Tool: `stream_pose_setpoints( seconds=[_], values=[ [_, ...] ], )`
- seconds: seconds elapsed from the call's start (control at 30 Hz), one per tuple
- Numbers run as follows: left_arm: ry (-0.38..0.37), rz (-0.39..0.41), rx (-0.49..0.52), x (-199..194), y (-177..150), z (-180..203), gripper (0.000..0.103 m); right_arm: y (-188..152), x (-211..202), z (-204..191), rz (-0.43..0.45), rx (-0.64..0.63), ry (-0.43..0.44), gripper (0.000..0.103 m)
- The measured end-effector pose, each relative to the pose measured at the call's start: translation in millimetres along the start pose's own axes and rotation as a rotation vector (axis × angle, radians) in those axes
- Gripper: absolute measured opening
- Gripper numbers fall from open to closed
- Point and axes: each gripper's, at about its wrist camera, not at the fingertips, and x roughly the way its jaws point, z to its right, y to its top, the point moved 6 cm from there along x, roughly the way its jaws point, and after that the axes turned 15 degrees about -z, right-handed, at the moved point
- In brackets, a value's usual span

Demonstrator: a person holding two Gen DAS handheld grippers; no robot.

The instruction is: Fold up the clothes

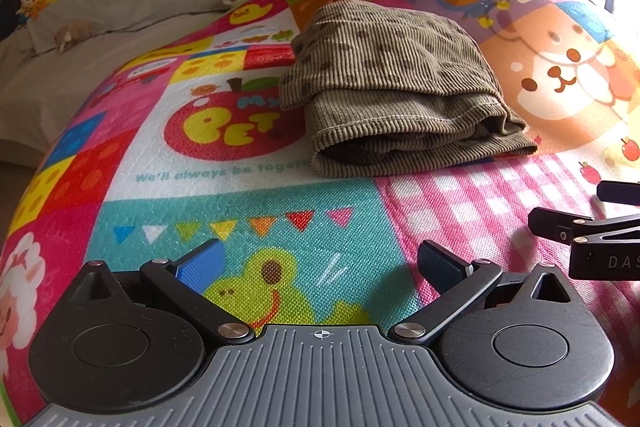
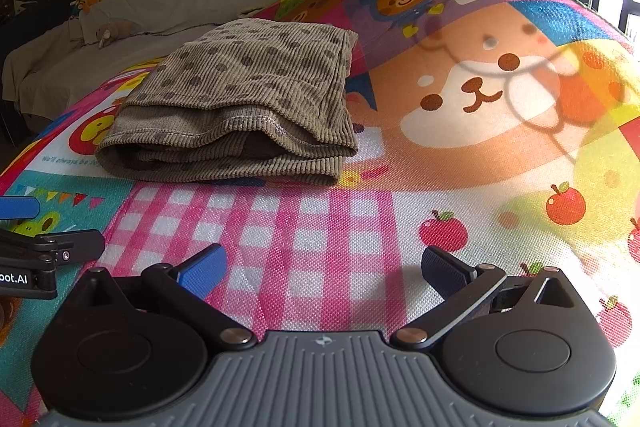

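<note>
With the garment (image 1: 400, 87) folded ahead of both wide-open, empty grippers, left gripper (image 1: 320, 267) and right gripper (image 2: 324, 271), keep clear and avoid disturbing its layers.

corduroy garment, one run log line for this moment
corduroy garment: folded on mat | left hand-held gripper: open, empty | right hand-held gripper: open, empty
</note>
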Motion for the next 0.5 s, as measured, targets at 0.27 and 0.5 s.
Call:
stream_pose_setpoints(
  seconds=[0.27,0.5],
  values=[
    [-0.001,-0.001,-0.002,0.6,0.4,0.7,0.103,0.0,-0.1,0.1,0.0,0.0,-0.001,0.103],
    [-0.002,0.001,-0.003,0.8,0.8,0.3,0.103,0.0,-0.1,0.3,0.0,0.0,-0.001,0.103]
  ],
)
